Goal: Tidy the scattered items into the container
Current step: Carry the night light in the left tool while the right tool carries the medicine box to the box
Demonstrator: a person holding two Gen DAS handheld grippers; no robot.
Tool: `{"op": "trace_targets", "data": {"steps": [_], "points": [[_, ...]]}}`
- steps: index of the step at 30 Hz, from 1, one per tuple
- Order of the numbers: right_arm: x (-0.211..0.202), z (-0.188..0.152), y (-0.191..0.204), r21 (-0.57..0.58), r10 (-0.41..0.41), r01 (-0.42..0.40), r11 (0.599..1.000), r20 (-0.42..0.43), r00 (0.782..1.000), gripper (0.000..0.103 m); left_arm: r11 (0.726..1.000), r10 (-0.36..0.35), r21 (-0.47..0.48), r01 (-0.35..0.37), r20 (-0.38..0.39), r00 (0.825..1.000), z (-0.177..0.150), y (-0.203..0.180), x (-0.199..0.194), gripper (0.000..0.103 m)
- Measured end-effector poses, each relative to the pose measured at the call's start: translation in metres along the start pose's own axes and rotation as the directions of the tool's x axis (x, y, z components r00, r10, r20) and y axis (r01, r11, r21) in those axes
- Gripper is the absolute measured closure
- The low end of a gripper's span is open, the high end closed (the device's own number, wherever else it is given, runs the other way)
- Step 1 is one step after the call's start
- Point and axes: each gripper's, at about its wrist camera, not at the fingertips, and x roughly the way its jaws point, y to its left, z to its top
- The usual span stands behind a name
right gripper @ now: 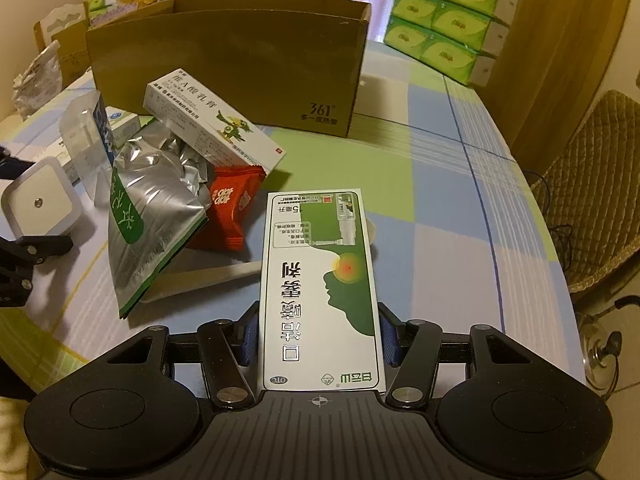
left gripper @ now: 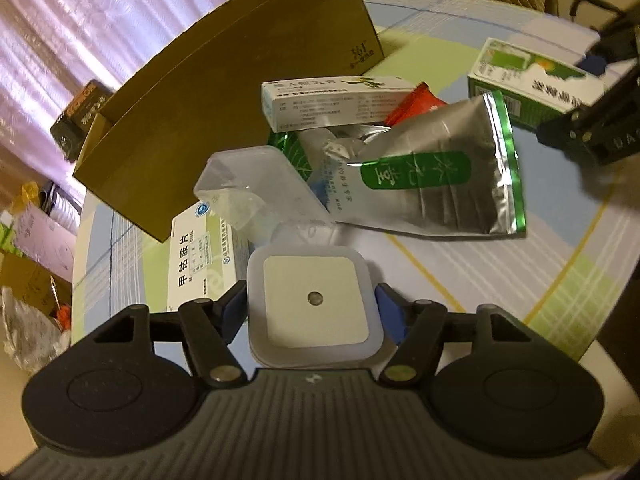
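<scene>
a white square night light (left gripper: 315, 306) is clamped in the left tongs (left gripper: 310, 312); a green-and-white spray box (right gripper: 320, 292) is gripped by the right tongs (right gripper: 319, 338); the cardboard box (right gripper: 228, 64) is seen ahead of both.

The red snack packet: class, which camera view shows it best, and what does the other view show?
The right wrist view shows the red snack packet best: nearly whole, print visible, lying beside the silver foil pouch. In the left wrist view only a red corner peeks out between the pouch and the white ointment box.
</scene>
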Motion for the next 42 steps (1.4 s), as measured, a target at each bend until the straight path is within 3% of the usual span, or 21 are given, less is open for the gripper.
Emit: {"op": "trace_targets", "data": {"steps": [10,27,42], "points": [[-0.021,0.009,-0.005,0.038,0.002,-0.005,0.999,0.068,0.998,0.045,0.991,-0.021,-0.132,0.027,0.05,0.999,0.0,0.025,-0.029,0.039],[-0.045,0.023,0.002,0.034,0.0,-0.004,0.999,0.131,0.991,0.045,0.977,-0.019,-0.21,0.037,0.089,0.996,-0.001,0.044,-0.048,0.039],[-0.059,0.092,0.018,-0.032,0.045,-0.038,0.999,0.266,0.963,0.045,0.962,0.022,-0.273,0.025,0.17,0.985,0.031,0.092,-0.057,0.039]]}}
